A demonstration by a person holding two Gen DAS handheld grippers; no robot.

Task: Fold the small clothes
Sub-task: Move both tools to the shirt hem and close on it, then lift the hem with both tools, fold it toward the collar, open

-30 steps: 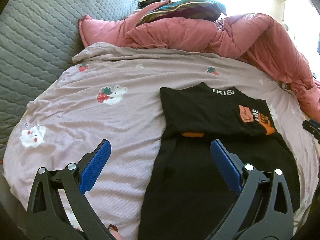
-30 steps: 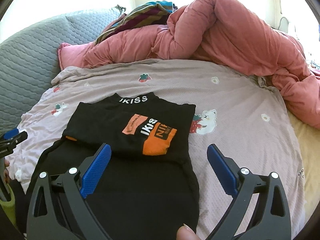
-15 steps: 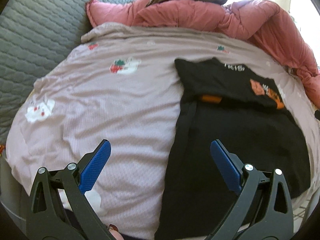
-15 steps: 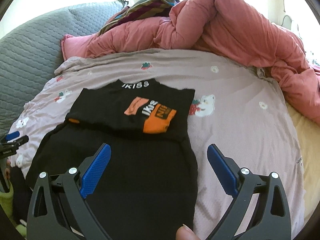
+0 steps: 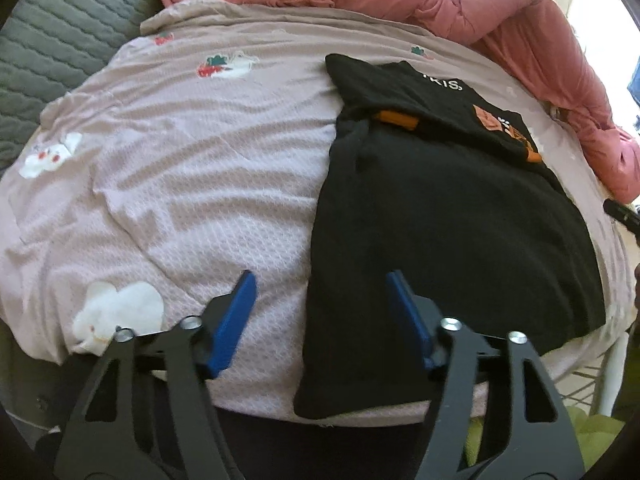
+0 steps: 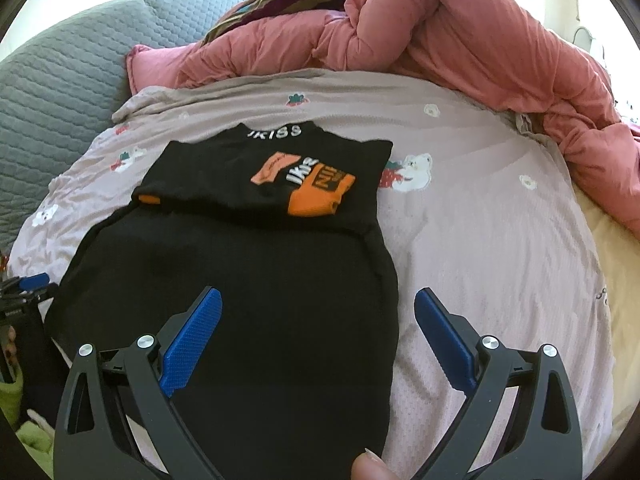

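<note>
As before flat, black garment, left gripper fingers closing.

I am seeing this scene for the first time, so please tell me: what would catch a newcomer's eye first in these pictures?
First, the black knit garment with orange patches, partly folded, lying in the middle of the pale pink cartoon-print bedsheet. Behind it, along the far edge of the bed, is the bunched salmon-pink quilt. In front, the blue-padded left tongs are closing over the garment's near left edge, and the right tongs gape over its right edge.
</note>
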